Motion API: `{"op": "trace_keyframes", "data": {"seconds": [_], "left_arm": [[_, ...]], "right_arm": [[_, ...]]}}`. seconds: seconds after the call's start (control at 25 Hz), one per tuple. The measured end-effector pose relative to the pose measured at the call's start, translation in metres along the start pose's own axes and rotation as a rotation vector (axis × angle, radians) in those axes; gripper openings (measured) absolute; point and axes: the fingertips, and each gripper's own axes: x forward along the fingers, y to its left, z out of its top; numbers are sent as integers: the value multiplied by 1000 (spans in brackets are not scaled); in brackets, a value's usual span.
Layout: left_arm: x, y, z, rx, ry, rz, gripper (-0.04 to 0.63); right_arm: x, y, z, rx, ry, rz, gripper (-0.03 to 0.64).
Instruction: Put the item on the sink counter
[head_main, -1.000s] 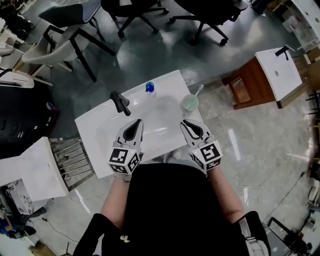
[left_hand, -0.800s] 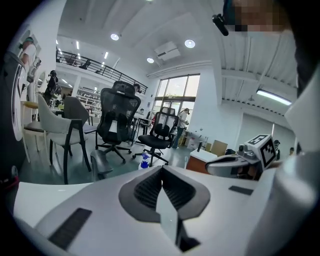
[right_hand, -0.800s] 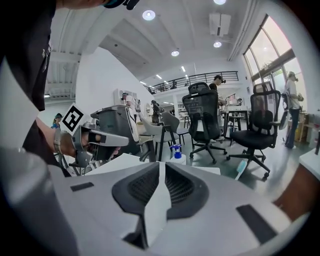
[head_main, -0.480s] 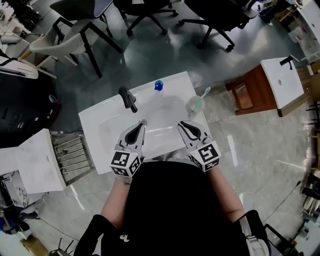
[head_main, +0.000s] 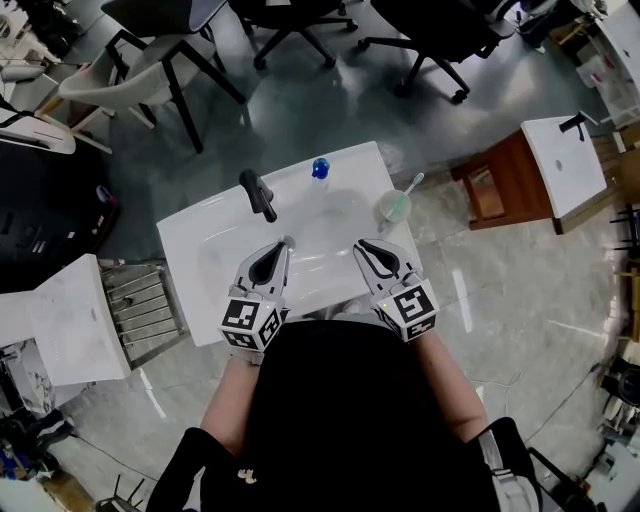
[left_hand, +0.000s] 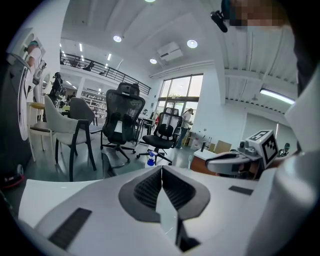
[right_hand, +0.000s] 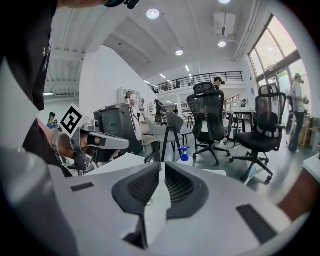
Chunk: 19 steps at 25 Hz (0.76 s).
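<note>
A white sink counter (head_main: 195, 250) with a basin stands in front of me. On its far rim are a black faucet (head_main: 258, 195), a small blue-capped bottle (head_main: 320, 168) and a pale cup holding a toothbrush (head_main: 392, 208). My left gripper (head_main: 286, 242) hovers over the basin's front left, jaws together with nothing between them. My right gripper (head_main: 362, 243) hovers over the front right, also shut and empty. In the left gripper view the left gripper (left_hand: 161, 168) points toward the bottle (left_hand: 151, 159). The right gripper view shows the right gripper (right_hand: 161, 166) and the bottle (right_hand: 184, 153) beyond it.
A metal rack (head_main: 140, 315) and a white panel (head_main: 60, 330) stand left of the counter. At the right is a wooden stand with a second white sink top (head_main: 565, 160). Office chairs (head_main: 160, 60) stand on the floor beyond.
The head view has shifted slightly, so the counter sits a little further right in the picture. Both grippers stay shut over the front of the basin, almost unmoved.
</note>
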Motion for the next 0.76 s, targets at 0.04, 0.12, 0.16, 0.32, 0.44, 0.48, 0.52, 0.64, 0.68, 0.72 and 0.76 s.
{"op": "trace_keyframes", "data": {"seconds": [0.04,0.12,0.16,0.32,0.44,0.48,0.52,0.64,0.68,0.72,0.76], "left_arm": [[0,-1,1,4,0,-3,23],[1,-2,2,13,2,-7,23],[1,-2,2,17,2,-8,23],[2,-2,4,20,1,-2,23],[3,-3,3,23,5,-1,23],[4,-4,3,23,7,-2,23],[5,-5,2,25,9,-3,23],[7,-7,0,30,14,-6,23],[7,-7,0,31,14,-7,23],[8,-7,0,31,14,-6,23],[8,-7,0,32,13,-6,23]], "right_arm": [[0,0,1,1,-3,1,51],[1,-1,2,4,-10,2,51],[1,-1,2,4,-10,2,51],[1,-6,3,4,-8,-4,51],[0,-8,8,6,-14,-5,51],[0,-8,6,8,-12,-3,51],[0,-9,4,10,-8,-2,51],[-1,-12,2,15,-4,-3,51],[0,-14,1,16,-4,-4,51],[0,-15,1,18,-4,-5,51],[0,-16,1,19,-4,-6,51]]}}
